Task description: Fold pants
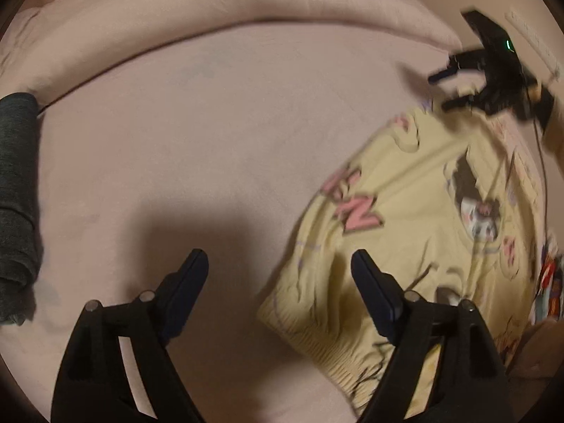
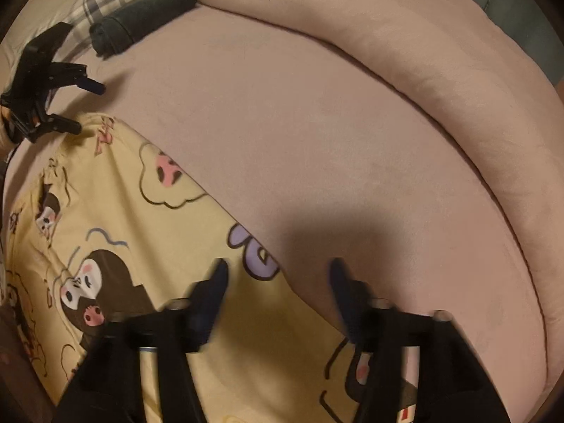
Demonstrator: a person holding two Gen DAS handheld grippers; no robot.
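Your left hand-held gripper (image 1: 278, 264) hangs with its jaws apart and nothing between them, one finger over bare sheet, the other over the elastic waistband end of the pants (image 1: 405, 218). Your right hand-held gripper (image 2: 278, 271) is likewise released, straddling the long edge of the yellow cartoon-print cloth where it meets the pink bed (image 2: 317, 105). Neither pad presses on fabric.

The pants lie spread on the bed, apparently flat, though the left view is smeared and I cannot tell how many layers lie there. Beyond them a dark rolled garment (image 2: 141, 17) rests against the raised pink duvet (image 2: 352, 17), well apart from the pants.

The risk from here: if you close on that edge, the pads may catch only the top layer, or pinch the sheet beneath with it, and the fold would drag crooked. The soft bed gives under pressure, which makes a shallow, slipping pinch likely.
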